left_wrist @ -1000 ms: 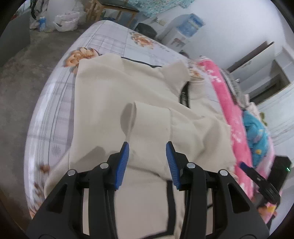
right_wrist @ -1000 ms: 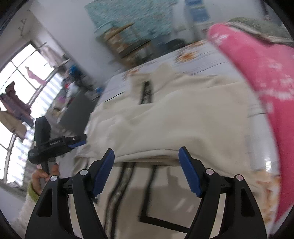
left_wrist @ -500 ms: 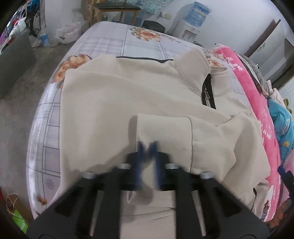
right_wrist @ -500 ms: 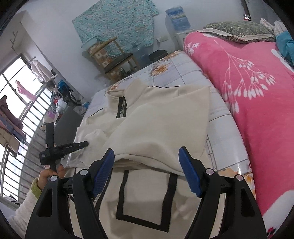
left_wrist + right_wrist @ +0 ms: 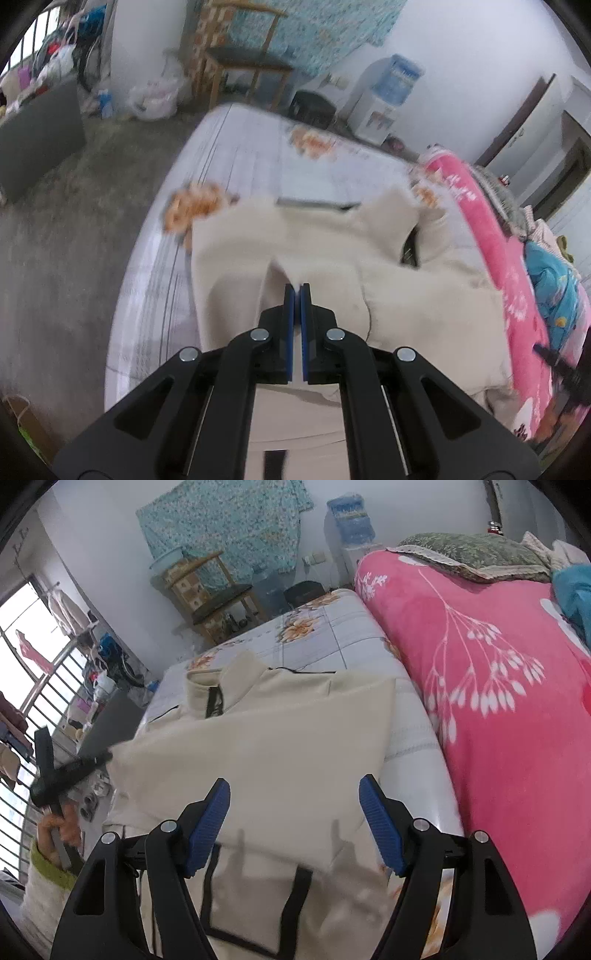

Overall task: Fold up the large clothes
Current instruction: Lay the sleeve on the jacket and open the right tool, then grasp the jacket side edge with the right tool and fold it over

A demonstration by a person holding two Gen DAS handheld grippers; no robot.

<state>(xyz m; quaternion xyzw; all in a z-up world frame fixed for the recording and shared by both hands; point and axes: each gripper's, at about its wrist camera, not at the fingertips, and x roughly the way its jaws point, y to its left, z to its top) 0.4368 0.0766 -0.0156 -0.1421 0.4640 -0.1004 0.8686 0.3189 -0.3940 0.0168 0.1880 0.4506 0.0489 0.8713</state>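
Two grippers worked over a cream jacket (image 5: 280, 738) that lay spread on the bed (image 5: 347, 635), its collar and dark zipper (image 5: 214, 701) toward the far end of the floral sheet. The left gripper (image 5: 296, 291) had its blue fingers (image 5: 289, 295) pressed almost together, pinching a raised fold of the cream fabric, a sleeve part that stood up in a ridge from the garment's middle; that view was blurred, so the edge of the fold could not be made out sharply. The right gripper (image 5: 295, 797) hovered above the jacket's lower half with its blue fingers (image 5: 380, 830) spread wide and nothing between them. Below it, black trim (image 5: 295, 897) outlined a rectangle on the jacket's near portion. From the right wrist view, the left gripper (image 5: 107, 755) met the garment's left edge, with the person's hand (image 5: 59, 823) on its handle. A pink blanket (image 5: 498, 701) with white sprigs lay just beside the jacket on the right. A wooden chair (image 5: 218, 590) and a water dispenser (image 5: 351, 524) stood beyond the bed's far end.
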